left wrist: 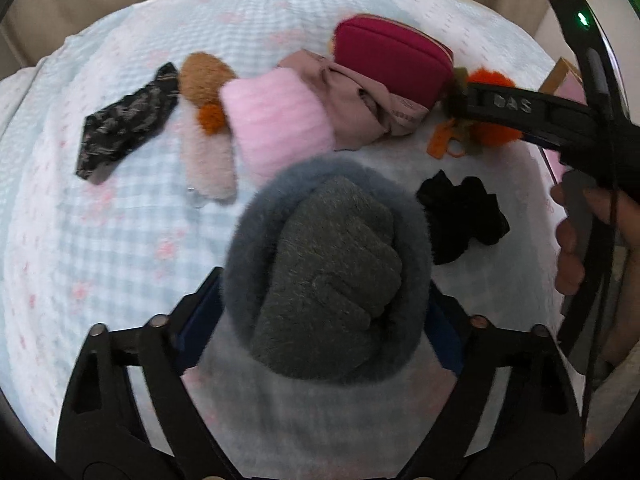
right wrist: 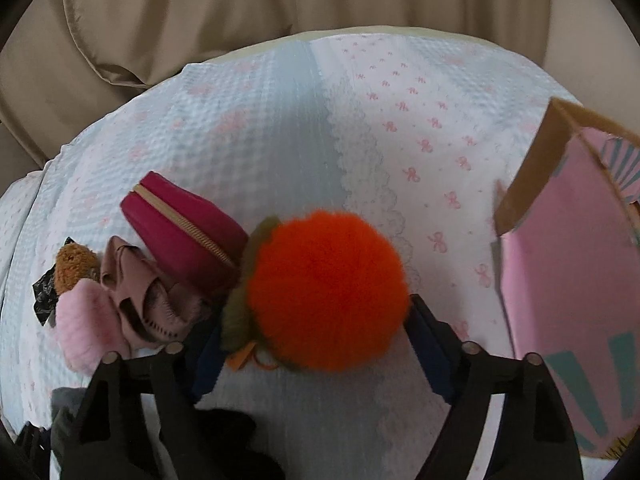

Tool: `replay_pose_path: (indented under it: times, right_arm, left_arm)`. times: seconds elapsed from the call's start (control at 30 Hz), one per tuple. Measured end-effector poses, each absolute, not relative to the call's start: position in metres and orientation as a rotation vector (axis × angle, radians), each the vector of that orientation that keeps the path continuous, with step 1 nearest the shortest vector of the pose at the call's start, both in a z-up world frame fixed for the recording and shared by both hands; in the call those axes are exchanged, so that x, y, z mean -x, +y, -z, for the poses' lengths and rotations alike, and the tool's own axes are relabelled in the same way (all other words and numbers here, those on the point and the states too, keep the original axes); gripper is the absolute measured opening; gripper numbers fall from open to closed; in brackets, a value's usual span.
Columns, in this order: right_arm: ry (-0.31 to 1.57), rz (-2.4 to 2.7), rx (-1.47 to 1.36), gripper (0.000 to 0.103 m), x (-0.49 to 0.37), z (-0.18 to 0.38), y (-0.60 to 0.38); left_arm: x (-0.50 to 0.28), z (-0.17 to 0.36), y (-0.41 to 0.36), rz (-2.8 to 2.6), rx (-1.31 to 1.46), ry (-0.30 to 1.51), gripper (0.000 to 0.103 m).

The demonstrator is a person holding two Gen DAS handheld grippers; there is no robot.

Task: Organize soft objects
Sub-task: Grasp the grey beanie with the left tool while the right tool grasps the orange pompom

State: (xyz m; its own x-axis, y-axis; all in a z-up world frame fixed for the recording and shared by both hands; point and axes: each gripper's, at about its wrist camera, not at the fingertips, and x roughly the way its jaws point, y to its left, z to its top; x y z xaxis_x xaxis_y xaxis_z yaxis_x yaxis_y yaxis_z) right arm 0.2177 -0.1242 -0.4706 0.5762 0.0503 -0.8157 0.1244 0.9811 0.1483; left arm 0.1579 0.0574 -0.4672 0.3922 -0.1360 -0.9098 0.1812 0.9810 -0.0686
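Observation:
A grey knitted item with a blue-grey fluffy rim [left wrist: 332,264] lies on the pale checked bed cover [left wrist: 100,240]. My left gripper [left wrist: 324,296] points down over it, and its blue pads touch the fluffy rim on both sides. An orange pompom with olive leaves [right wrist: 328,288] sits between the fingers of my right gripper [right wrist: 316,316]. The right pad touches the orange fur and the left pad meets the leaves. In the left wrist view the same pompom [left wrist: 492,80] shows behind a black finger [left wrist: 516,104] of the right gripper.
A row lies behind: black patterned cloth [left wrist: 124,120], brown plush bear [left wrist: 204,80], pink fluffy piece [left wrist: 276,128], mauve cloth [left wrist: 360,112], magenta zip pouch [right wrist: 184,232]. A black soft item [left wrist: 460,212] sits to the right. A pink cardboard box [right wrist: 568,280] stands far right. Beige fabric [right wrist: 240,8] borders the back.

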Motion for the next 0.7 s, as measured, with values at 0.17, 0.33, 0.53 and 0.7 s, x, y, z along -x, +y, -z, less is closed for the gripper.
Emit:
replay_pose_path:
  times: [0.17,0.33,0.53,0.7]
  right_arm:
    - [0.949,0.020,-0.220,0.064,-0.228,0.475,-0.126]
    - [0.936,-0.014,-0.234,0.046,-0.231,0.474,-0.126]
    - [0.920,-0.015,-0.228,0.038,-0.229,0.470,-0.126]
    - [0.882,-0.015,-0.209,0.038,-0.220,0.456,-0.126]
  left_arm:
    - [-0.163,0.470,0.052,0.211,-0.039,1.161,0.059]
    - [-0.167,0.466,0.051,0.228,-0.026,1.160,0.049]
    - [-0.171,0.461,0.052,0.227,-0.014,1.157,0.047]
    - [-0.170,0.447,0.054,0.232,-0.011,1.134,0.047]
